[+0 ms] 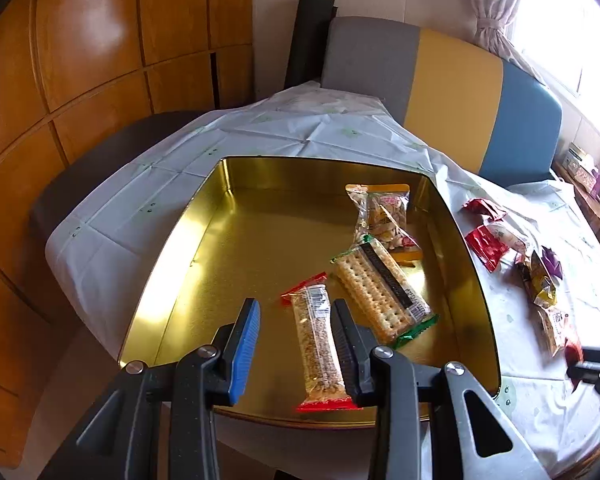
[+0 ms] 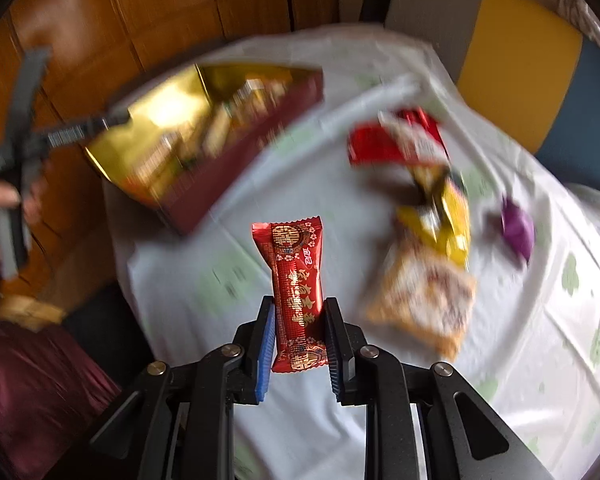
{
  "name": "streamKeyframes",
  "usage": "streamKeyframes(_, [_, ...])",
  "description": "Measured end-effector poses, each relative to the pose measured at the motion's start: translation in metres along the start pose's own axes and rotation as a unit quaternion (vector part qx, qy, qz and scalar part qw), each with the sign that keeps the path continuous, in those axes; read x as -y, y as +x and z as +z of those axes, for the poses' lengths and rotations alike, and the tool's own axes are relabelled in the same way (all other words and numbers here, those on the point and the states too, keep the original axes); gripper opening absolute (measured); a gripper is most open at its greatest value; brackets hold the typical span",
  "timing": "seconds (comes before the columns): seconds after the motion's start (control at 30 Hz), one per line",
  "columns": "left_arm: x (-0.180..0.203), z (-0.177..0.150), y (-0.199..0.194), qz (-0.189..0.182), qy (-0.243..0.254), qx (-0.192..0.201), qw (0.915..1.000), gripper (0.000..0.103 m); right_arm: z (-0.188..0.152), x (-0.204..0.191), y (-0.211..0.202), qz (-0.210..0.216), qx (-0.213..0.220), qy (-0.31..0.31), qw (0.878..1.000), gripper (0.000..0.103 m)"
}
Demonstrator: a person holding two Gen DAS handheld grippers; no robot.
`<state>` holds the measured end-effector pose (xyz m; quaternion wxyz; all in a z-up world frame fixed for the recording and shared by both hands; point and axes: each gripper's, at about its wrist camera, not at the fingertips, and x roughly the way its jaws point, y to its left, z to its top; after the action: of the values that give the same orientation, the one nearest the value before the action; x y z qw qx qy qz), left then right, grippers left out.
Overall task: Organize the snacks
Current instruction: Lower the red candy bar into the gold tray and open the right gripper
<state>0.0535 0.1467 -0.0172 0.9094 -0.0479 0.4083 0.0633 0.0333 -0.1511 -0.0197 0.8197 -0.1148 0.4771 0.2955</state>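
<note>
An open gold tin (image 1: pixel 188 240) sits on the white tablecloth. Three packets lie in it: a cereal bar with red ends (image 1: pixel 320 344), a green-edged cracker pack (image 1: pixel 384 292) and a clear pack of mixed snacks (image 1: pixel 384 216). My left gripper (image 1: pixel 295 302) hovers over the tin's near side. Its jaws are open, with a gap between the blue pad and the cereal bar lying below. My right gripper (image 2: pixel 300 300) is shut on a red and gold snack packet (image 2: pixel 296 276), held upright above the tablecloth to the right of the tin (image 2: pixel 260 136).
Loose snacks lie on the cloth right of the tin: red packets (image 2: pixel 396 140), a yellow one (image 2: pixel 440 216), a purple one (image 2: pixel 518 232) and an orange-white pack (image 2: pixel 424 304). A grey, yellow and blue chair back (image 1: pixel 452 92) stands behind the table. Wooden cabinets (image 1: pixel 80 60) line the left.
</note>
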Motion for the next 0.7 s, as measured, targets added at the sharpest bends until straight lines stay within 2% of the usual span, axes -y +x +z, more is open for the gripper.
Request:
streamKeyframes(0.2, [-0.007,-0.001,-0.003,0.007,-0.006,0.006,0.9999,0.037,0.062,-0.046,0.007,0.035,0.040,-0.029,0.998,0.023])
streamKeyframes(0.4, [-0.019,-0.002,-0.006,0.015,-0.015,0.011,0.9997,0.037,0.116,-0.095,0.039,0.057,0.042,-0.062,0.996,0.023])
streamKeyframes(0.7, [-0.049,-0.008,-0.005,0.032,-0.058,0.010,0.9978,0.037,0.134,-0.131,0.089,0.060,-0.002,-0.084,0.995,0.023])
